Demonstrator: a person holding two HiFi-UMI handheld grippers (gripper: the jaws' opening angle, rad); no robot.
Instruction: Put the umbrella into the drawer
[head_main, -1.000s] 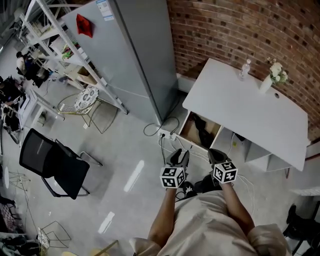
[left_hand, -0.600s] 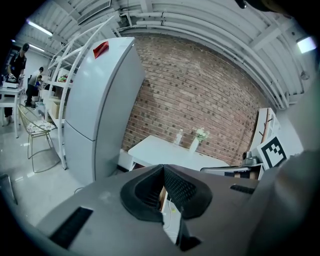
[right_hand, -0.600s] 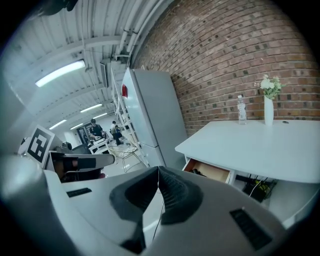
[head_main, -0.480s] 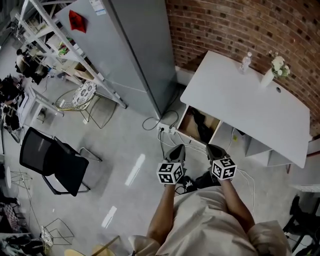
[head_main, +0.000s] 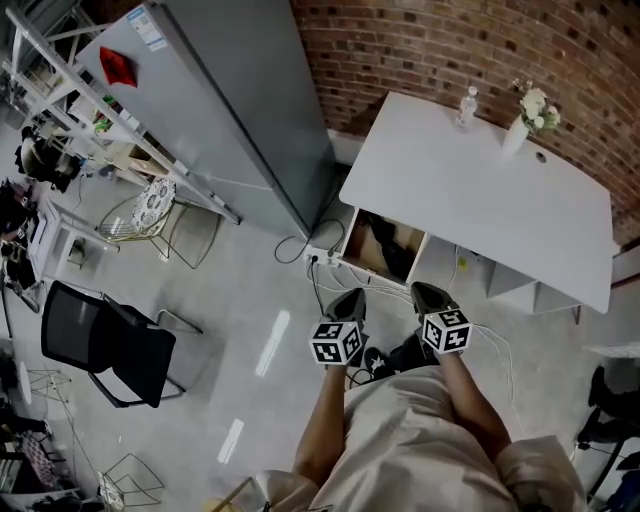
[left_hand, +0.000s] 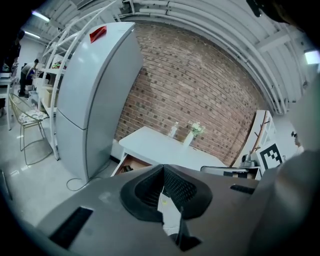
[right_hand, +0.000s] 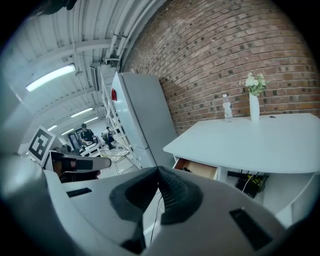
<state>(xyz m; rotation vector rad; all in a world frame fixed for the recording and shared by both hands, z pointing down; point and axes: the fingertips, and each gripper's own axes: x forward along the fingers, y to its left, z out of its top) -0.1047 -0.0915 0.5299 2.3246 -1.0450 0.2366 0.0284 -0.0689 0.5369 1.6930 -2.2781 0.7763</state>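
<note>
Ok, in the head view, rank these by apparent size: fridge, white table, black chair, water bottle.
1. Fridge and white table: about alike, so not ranked; the tall fridge's top is nearer the camera.
2. Black chair.
3. Water bottle.

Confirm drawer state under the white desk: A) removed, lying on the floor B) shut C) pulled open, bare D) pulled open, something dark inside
D: in the head view the drawer under the white desk stands pulled open, with a dark object lying in it.
</note>
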